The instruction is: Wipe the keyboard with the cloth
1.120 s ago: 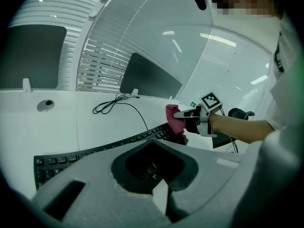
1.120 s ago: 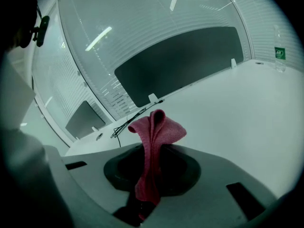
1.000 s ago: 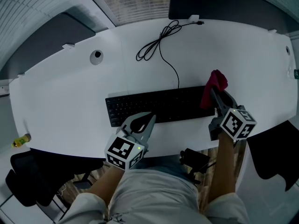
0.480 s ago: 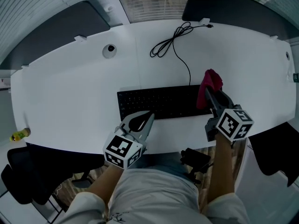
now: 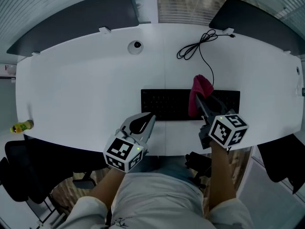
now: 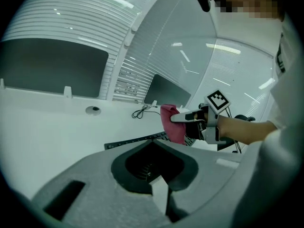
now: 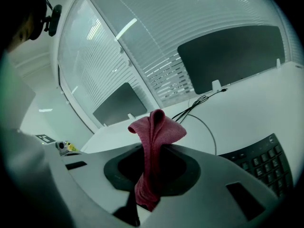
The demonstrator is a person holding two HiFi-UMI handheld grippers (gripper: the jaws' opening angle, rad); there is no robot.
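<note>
far left, a small yellow object [image 5: 21, 126] sits beside the desk [image 5: 81, 89] edge, no part of this job. moving in, my left gripper [image 5: 150, 118] hangs over the near edge of the desk, just in front of the keyboard's left end. its own view shows the jaws brought together with nothing between them. over the last second it has kept about that place beside the keyboard, so i read it as parked, not steadying anything.

the keyboard [image 5: 167, 104] lies flat, mid-desk, its cable [image 5: 200, 46] running off to the back edge.

what has changed is on the right. a second ago the red cloth [image 5: 200, 90] stood over the keyboard's right end; now it is over the keys, somewhat right of the middle, with a stretch of keyboard showing beyond it on the right. my right gripper [image 5: 199, 102] is clamped on the cloth: the fabric runs down through the closed jaws and a folded tuft stands up past the tips. the head camera has also swung, so part of that shift is only the view moving.

i judge the wipe is under way and running leftward, with most of the keys not yet covered. i cannot tell from these views whether the cloth is actually pressing on the keys or riding just above them.
</note>
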